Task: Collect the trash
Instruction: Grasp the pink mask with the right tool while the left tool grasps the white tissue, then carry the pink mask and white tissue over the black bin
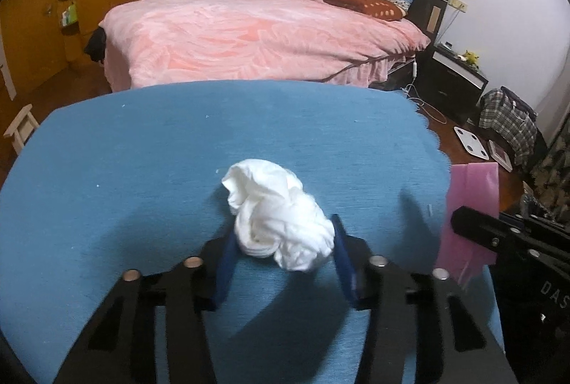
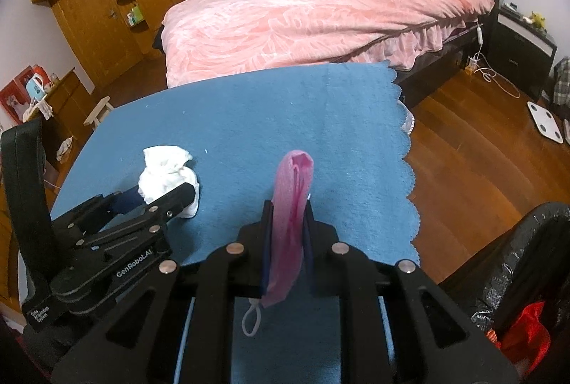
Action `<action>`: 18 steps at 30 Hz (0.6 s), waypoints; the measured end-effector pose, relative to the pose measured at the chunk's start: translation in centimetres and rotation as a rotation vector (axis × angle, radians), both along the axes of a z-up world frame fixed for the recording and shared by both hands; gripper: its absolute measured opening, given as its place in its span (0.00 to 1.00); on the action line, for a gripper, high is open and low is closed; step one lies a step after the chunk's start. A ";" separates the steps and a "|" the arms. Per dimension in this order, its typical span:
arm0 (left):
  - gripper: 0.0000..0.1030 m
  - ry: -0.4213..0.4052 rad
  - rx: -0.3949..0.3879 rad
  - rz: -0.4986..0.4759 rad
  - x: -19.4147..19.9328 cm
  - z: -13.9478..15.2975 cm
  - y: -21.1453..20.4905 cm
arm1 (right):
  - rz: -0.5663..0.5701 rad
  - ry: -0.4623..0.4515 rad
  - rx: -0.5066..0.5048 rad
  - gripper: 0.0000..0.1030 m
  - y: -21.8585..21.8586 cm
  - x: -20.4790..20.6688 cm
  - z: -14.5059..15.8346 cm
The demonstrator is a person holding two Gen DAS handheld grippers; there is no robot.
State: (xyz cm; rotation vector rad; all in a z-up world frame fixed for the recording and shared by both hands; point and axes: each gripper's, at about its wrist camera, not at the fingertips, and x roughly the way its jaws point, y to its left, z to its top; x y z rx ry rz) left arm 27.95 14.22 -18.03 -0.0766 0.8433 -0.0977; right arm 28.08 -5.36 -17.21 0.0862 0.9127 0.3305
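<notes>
The left hand-held gripper (image 1: 283, 254), low in the frame's centre, has its blue pads against both sides of a crumpled white tissue wad (image 1: 279, 214) lying on the blue cloth-covered surface (image 1: 142, 152). The right hand-held gripper (image 2: 288, 234) is clamped nearly shut on a pink disposable face mask (image 2: 290, 202), held upright above the cloth. A black bin bag (image 2: 516, 262) gapes at lower right. Neither piece is binned yet; both drops remain, I judge.

Blue cloth (image 2: 249, 106) bare beyond tissue wad (image 1: 278, 216); black bin bag (image 2: 516, 262) crowds right edge.
</notes>
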 end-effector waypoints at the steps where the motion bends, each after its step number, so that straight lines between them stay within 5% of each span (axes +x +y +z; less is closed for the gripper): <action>1: 0.38 -0.008 0.015 0.004 -0.2 0.1 -0.2 | 0.001 -0.001 0.002 0.15 0.0 -0.1 0.0; 18: 0.35 -0.100 0.040 0.056 -6.9 7.3 0.3 | 0.057 -0.056 0.034 0.13 -0.1 -3.8 4.0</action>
